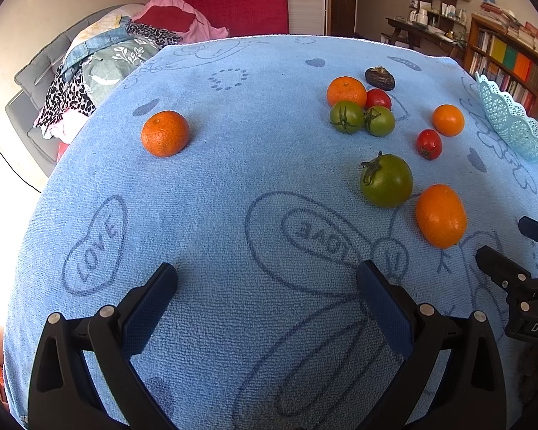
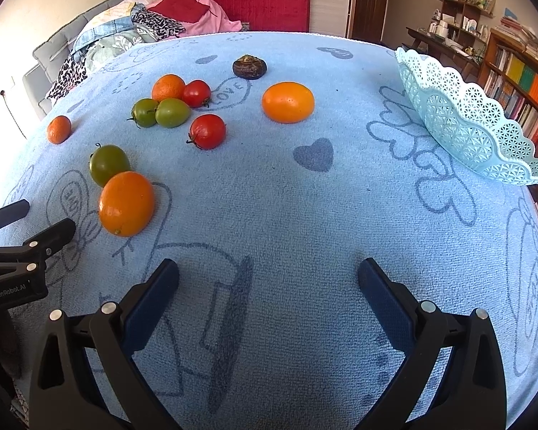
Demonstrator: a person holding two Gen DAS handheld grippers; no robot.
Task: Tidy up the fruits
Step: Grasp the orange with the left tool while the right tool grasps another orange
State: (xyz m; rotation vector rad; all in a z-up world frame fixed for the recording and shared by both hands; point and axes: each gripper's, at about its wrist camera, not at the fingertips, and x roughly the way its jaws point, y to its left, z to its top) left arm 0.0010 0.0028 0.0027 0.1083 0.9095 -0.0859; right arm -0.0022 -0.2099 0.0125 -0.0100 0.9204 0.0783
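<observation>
Fruits lie loose on a blue towel-covered table (image 1: 233,186). A lone orange (image 1: 165,133) sits at the left. A large green tomato (image 1: 386,180) and an orange (image 1: 440,215) lie nearer, at the right. Behind them lies a cluster of an orange (image 1: 346,91), two green tomatoes (image 1: 362,119) and a red tomato (image 1: 378,99). A pale blue lace basket (image 2: 466,118) stands at the right edge, empty as far as I see. My left gripper (image 1: 267,279) is open and empty above the towel. My right gripper (image 2: 268,276) is open and empty, also low over the towel.
A dark brown wrinkled fruit (image 2: 249,67) lies at the back. Another orange (image 2: 288,102) and a red tomato (image 2: 207,131) lie mid-table. A bed with piled clothes (image 1: 100,57) is behind left, bookshelves (image 1: 513,61) at the right.
</observation>
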